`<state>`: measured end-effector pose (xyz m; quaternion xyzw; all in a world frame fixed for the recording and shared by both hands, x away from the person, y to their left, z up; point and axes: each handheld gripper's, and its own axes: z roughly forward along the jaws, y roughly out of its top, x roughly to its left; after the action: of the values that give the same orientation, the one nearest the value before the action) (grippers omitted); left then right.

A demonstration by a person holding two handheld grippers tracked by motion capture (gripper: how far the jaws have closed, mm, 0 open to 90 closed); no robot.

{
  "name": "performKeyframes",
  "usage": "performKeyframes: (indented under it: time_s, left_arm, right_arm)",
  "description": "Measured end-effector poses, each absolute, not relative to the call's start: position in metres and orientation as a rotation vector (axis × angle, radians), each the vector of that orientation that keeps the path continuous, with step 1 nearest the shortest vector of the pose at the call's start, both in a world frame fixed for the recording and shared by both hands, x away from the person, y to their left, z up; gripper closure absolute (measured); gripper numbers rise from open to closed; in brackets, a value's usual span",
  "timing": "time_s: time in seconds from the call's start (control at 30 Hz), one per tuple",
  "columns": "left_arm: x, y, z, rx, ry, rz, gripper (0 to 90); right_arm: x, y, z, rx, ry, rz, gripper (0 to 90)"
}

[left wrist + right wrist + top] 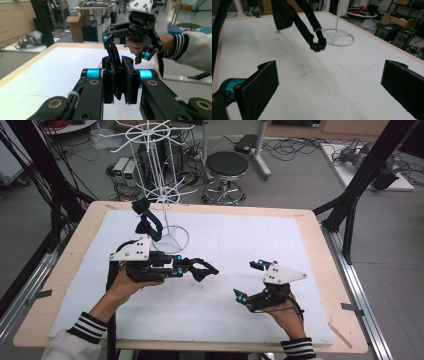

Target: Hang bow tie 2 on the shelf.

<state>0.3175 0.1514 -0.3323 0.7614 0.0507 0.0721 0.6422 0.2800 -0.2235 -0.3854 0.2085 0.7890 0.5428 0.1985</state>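
My left gripper (211,269) lies over the middle of the white mat, held from the left with its jaws pointing right. In the left gripper view its pads (108,86) are pressed together on a thin black strap (113,53) that curves up out of them. My right gripper (245,279) is held low at the front right with its jaws spread wide, facing the left one. Bare mat shows between its two pads (262,85) in the right gripper view, and the left gripper's tip (318,46) hangs farther off.
A white wire display rack (161,180) stands at the back left of the mat (260,235) on a ring base (172,239). A black fabric piece (146,220) hangs beside its pole. The wooden table rim (320,245) borders the mat. A stool (226,167) stands beyond.
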Motion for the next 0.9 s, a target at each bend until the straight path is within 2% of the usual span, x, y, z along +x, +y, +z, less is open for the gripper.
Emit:
performKeyframes:
  time_s: [0.9]
  left_arm:
    - [0.334,0.186,-0.303,1.668,0.206,0.296,80.3]
  right_arm:
    - [0.264,-0.269,-0.424,0.797,2.023,1.577,0.6]
